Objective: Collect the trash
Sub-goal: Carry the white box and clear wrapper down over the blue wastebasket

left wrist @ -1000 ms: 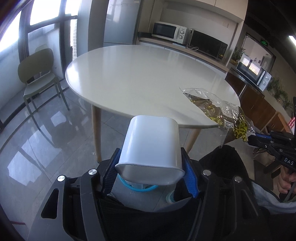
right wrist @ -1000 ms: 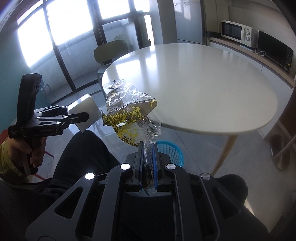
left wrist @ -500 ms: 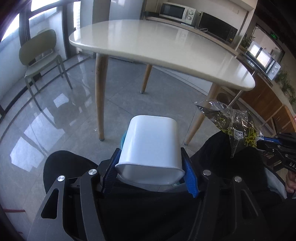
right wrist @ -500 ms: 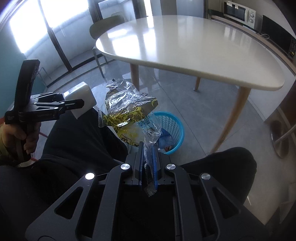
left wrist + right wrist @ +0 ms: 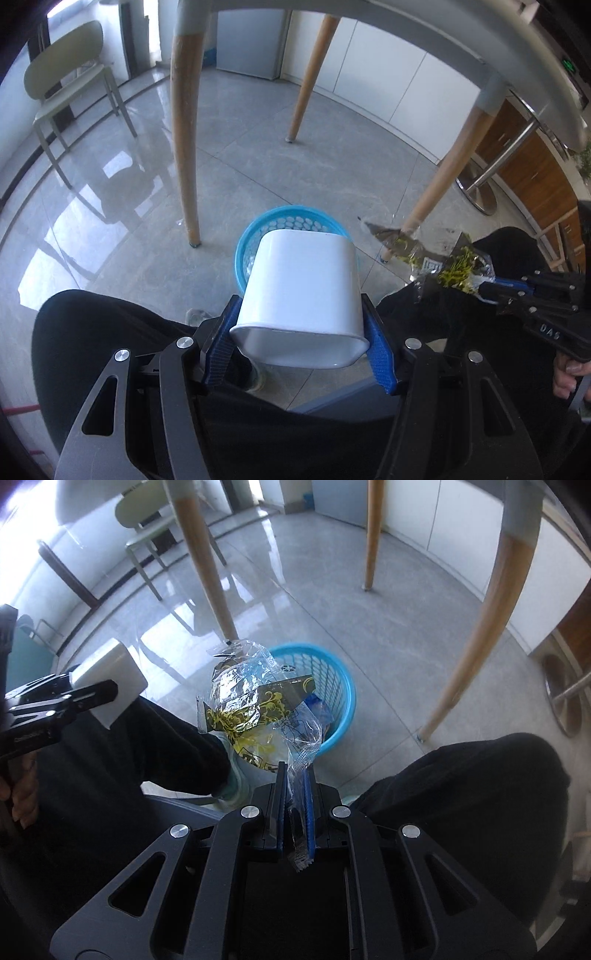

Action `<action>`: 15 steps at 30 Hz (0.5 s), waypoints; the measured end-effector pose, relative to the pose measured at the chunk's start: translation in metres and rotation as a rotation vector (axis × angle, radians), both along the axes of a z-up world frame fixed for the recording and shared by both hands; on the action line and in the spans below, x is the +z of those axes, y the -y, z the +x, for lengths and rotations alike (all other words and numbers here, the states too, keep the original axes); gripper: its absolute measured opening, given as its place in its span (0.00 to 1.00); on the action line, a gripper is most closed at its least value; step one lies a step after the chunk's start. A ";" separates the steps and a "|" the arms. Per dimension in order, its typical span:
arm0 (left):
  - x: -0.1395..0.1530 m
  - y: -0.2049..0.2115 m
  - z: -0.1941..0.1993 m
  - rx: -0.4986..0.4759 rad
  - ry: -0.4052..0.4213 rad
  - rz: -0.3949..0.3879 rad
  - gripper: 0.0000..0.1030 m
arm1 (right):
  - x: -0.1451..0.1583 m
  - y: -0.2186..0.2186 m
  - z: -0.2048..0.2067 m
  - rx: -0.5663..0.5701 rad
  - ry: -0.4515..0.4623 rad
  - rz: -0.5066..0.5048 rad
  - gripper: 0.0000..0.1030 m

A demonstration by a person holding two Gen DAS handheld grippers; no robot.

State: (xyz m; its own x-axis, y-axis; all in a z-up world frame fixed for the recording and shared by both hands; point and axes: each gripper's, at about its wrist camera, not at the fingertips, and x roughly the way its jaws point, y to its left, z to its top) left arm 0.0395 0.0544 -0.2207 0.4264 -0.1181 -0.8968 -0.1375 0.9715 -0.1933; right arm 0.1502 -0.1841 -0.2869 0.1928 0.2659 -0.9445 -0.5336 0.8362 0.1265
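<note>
My left gripper [image 5: 301,332] is shut on a white plastic cup [image 5: 301,291], its blue pads pressing both sides, and it hangs just above a blue mesh waste basket [image 5: 284,221] on the floor. My right gripper [image 5: 294,779] is shut on the end of a crumpled clear wrapper with yellow and black print [image 5: 255,705], which stands up in front of the blue basket [image 5: 336,698]. The wrapper [image 5: 436,258] and right gripper [image 5: 491,290] show at the right of the left wrist view. The cup [image 5: 110,675] and left gripper [image 5: 92,694] show at the left of the right wrist view. Some trash lies inside the basket.
A person's black-trousered legs [image 5: 110,325] flank the basket on both sides. Wooden table legs [image 5: 184,140] stand close behind and right of the basket, under the white tabletop [image 5: 480,44]. A pale green chair [image 5: 70,77] stands at the far left, on a glossy grey tile floor.
Both grippers have dropped from tabletop height to below the table, tilting downward. The basket has come into full view under the cup and wrapper. Both grips are unchanged.
</note>
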 end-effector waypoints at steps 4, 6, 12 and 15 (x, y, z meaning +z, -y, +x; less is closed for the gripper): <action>-0.016 -0.006 0.016 0.035 -0.043 -0.029 0.60 | -0.019 -0.008 0.017 -0.018 -0.044 -0.028 0.07; -0.024 -0.009 0.021 0.047 -0.059 -0.043 0.60 | -0.030 -0.015 0.024 -0.019 -0.045 -0.062 0.07; -0.046 -0.003 0.042 0.064 -0.108 -0.062 0.60 | -0.062 -0.035 0.045 -0.033 -0.113 -0.101 0.07; -0.056 -0.004 0.053 0.078 -0.127 -0.049 0.60 | -0.078 -0.041 0.059 -0.056 -0.140 -0.115 0.07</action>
State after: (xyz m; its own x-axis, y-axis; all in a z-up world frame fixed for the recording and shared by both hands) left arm 0.0924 0.0588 -0.2769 0.3191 -0.1340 -0.9382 -0.2391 0.9466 -0.2165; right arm 0.2091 -0.1430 -0.3644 0.0686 0.1473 -0.9867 -0.4693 0.8775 0.0984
